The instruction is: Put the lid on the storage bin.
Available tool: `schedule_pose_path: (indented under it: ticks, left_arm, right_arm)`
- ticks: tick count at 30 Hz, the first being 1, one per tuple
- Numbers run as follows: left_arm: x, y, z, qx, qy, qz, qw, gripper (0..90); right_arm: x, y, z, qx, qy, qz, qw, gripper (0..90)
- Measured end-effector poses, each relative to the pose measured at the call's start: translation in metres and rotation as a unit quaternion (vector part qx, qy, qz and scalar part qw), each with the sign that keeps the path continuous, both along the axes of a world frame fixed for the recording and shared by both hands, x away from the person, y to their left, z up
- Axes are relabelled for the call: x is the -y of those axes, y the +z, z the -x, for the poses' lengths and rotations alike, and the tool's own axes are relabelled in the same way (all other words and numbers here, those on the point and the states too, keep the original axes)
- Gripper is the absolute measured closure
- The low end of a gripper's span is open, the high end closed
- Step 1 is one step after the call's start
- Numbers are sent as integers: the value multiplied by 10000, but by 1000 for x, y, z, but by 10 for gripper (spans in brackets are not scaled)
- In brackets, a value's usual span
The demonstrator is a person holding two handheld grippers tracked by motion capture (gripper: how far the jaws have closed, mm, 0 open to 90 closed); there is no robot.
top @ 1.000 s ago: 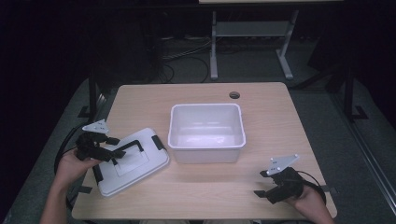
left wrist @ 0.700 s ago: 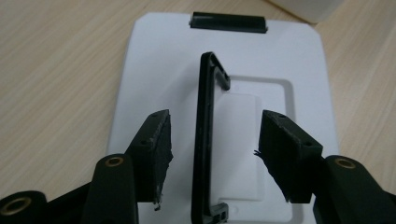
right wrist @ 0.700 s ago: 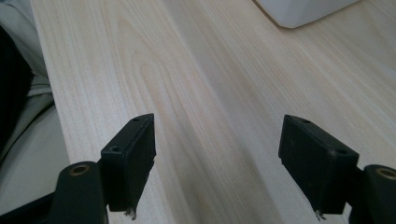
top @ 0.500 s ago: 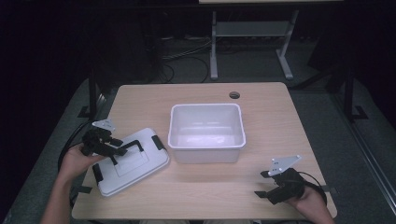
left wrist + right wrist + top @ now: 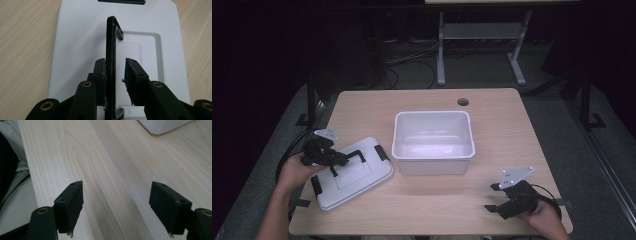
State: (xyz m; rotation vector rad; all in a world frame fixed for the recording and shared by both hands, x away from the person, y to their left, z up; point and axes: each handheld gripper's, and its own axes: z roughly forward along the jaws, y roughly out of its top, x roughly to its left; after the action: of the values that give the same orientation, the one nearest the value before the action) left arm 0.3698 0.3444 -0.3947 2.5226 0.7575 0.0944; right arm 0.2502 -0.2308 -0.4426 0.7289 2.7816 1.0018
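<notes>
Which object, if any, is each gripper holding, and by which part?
The left gripper straddles the lid's raised black handle; one jaw touches it, the other shows a gap, so no firm hold. The right gripper is open, holding nothing.

a wooden table (image 5: 512,130) bears a white tub (image 5: 433,141) and lid (image 5: 349,175).

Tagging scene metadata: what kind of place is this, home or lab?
Most likely a lab or recording studio, not a home: a bare wooden table with a cable hole, dark surroundings, loose cables on the floor, and a metal stand behind.
</notes>
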Motion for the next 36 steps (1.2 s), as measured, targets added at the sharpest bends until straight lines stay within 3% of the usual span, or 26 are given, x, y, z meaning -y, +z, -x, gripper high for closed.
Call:
schedule_pose_path:
  ticks: [13,36]
  left_arm:
    - [4,-3,2,-21,-97,-66,9999,817]
    - [7,-1,1,-97,-177,-62,9998,840]
  right_arm:
    - [-1,0,0,-15,-3,1,10000,270]
    - [0,-2,-2,4,5,-54,10000,271]
